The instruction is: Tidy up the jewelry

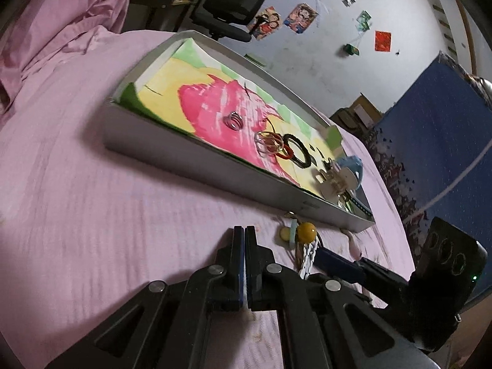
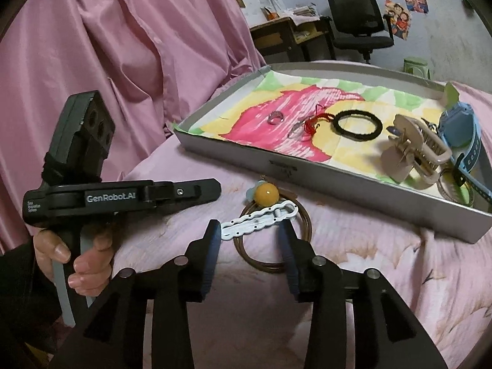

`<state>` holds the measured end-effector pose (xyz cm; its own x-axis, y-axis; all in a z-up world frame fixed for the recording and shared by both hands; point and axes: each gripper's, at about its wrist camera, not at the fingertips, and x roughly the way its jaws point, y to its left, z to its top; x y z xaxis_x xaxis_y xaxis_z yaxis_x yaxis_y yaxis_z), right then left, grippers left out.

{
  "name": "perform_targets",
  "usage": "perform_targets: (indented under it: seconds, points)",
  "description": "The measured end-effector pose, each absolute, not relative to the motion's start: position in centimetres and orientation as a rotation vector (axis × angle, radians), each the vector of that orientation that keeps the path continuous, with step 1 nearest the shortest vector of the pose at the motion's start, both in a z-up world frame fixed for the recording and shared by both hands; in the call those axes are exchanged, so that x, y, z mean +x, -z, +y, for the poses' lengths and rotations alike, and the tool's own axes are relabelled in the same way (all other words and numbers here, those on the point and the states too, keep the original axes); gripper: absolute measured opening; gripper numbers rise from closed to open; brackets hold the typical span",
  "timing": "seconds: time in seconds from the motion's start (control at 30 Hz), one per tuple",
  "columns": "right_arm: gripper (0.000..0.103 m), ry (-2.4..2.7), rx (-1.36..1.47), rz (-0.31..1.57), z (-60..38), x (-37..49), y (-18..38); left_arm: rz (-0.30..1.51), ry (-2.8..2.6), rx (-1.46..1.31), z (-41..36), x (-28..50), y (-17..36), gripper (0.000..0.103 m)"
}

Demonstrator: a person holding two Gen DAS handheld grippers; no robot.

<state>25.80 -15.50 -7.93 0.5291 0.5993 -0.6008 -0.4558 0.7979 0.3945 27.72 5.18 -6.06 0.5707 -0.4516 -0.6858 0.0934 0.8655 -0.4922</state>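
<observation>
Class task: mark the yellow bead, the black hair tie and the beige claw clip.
yellow bead [image 2: 266, 194]: right wrist view, on the bead's rounded front.
black hair tie [image 2: 338, 128]: right wrist view, on its left band.
beige claw clip [image 2: 396, 153]: right wrist view, on its flat handle wing.

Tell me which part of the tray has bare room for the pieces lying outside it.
The tray's far-left end is bare, from its corner to the small ring. Crowded: the right end, with hair claw clip, blue watch and black hair tie. The open right claw straddles the white clip on the bedspread.
</observation>
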Motion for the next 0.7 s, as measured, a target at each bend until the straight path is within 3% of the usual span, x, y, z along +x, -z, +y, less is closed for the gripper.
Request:
perform_targets:
  seconds: [0.33, 0.4, 0.53, 0.57, 0.7]
  points:
    - [0.035, -0.553, 0.24, 0.84, -14.7, 27.2, 8.6, 0.904, 0.331, -0.46, 5.7, 27.7, 6.3, 0.001]
    - [0.026, -0.528, 0.244, 0.84, -14.7, 27.3, 8.7, 0.905, 0.334, -0.46, 5.7, 27.7, 6.3, 0.001]
    - [0.019, -0.533, 0.304, 0.834, -15.8, 26.9, 9.0, 0.906, 0.359, -0.449, 5.3, 27.8, 6.2, 0.002]
    - [0.01, -0.529, 0.312, 0.83, -16.0, 26.8, 9.0, 0.907, 0.368, -0.444, 5.1, 27.8, 6.2, 0.002]
    - [0.006, -0.519, 0.343, 0.818, -17.0, 26.2, 9.0, 0.908, 0.418, -0.423, 4.1, 27.8, 5.8, 0.008]
